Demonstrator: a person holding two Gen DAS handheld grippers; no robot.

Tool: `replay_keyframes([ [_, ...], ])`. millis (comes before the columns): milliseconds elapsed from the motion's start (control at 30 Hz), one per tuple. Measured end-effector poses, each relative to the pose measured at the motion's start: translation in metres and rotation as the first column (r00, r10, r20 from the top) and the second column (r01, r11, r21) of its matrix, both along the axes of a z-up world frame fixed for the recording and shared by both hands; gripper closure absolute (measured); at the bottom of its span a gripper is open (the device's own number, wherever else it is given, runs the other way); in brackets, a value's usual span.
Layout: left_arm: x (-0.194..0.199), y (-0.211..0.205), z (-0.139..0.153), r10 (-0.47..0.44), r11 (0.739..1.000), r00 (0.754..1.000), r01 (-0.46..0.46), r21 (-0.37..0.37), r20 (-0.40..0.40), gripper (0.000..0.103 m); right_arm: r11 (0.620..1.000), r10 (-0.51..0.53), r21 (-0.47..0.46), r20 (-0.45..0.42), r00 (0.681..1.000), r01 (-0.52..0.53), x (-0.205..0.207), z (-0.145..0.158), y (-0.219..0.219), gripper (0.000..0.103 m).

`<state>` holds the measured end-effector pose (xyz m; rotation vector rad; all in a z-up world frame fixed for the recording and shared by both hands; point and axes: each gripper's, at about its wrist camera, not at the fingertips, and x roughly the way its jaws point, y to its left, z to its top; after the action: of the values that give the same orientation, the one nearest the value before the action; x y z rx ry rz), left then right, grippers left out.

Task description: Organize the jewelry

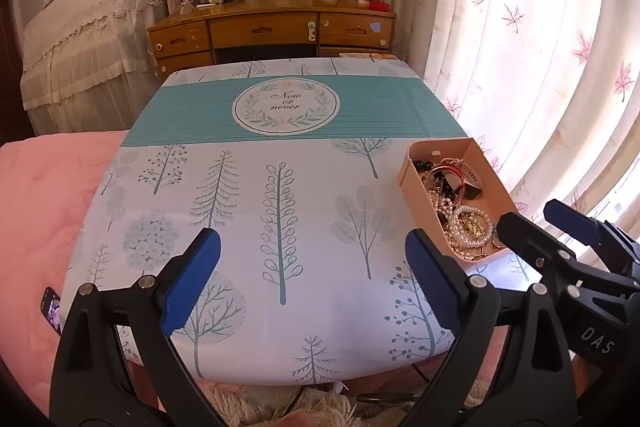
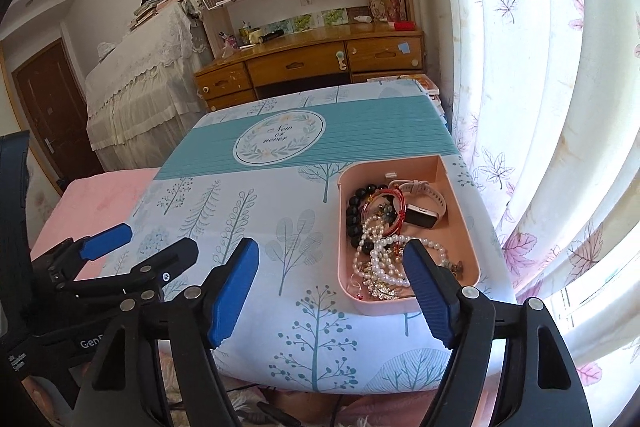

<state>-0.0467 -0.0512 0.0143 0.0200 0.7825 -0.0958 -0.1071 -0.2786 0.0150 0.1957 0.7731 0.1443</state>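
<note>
- Standing near the right edge of the desk (image 2: 248, 327), on its white cloth printed with teal trees and a teal band, is a shallow pink rectangular tray with rounded corners (image 2: 464, 215), also seen in the left wrist view (image 1: 412, 171).
- Contents of the tray: a black bead bracelet (image 2: 353, 215), a red bangle (image 2: 394, 205), a rectangular-faced watch on a pale pink strap (image 2: 422, 211), several white pearl strands (image 2: 380, 251) and small gold-toned pieces (image 2: 378, 289), all tangled together in one heap.
- Left hand-held gripper (image 1: 312, 263), black frame with blue pads: jaws stand wide apart, nothing between them, only the cloth beneath. It hovers over the near middle of the desk, to the left of the tray; its right pad overlaps the tray's near corner in the left wrist view, contact not determinable.
- Right hand-held gripper (image 2: 332, 283), same build: jaws apart, nothing clamped. Its right finger lies in front of the tray's near end in the right wrist view; whether it touches the jewelry cannot be determined.
- Each hand-held gripper appears at the edge of the other's view, side by side, apart.
- Background: a wooden bookshelf unit with drawers (image 2: 312, 63), a lace-covered piece of furniture (image 2: 136, 87), a floral curtain (image 2: 540, 87), a pink bedspread (image 1: 44, 195).
</note>
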Motion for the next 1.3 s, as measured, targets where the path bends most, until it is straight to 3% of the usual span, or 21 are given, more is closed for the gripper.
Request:
replay_keyframes([
  [433,-0.013,0.001,0.009,0.04,0.999,0.997,-0.041,0.01,0.068,0.01,1.0,-0.004,0.002,0.051,0.999,0.004,-0.016,0.011,0.007,0.027],
  [1300,-0.016,0.015,0.006,0.086,0.996,0.993,-0.085,-0.006,0.079,0.009,1.0,0.019,0.008,0.049,0.999,-0.019,-0.016,0.011,0.011,0.027],
])
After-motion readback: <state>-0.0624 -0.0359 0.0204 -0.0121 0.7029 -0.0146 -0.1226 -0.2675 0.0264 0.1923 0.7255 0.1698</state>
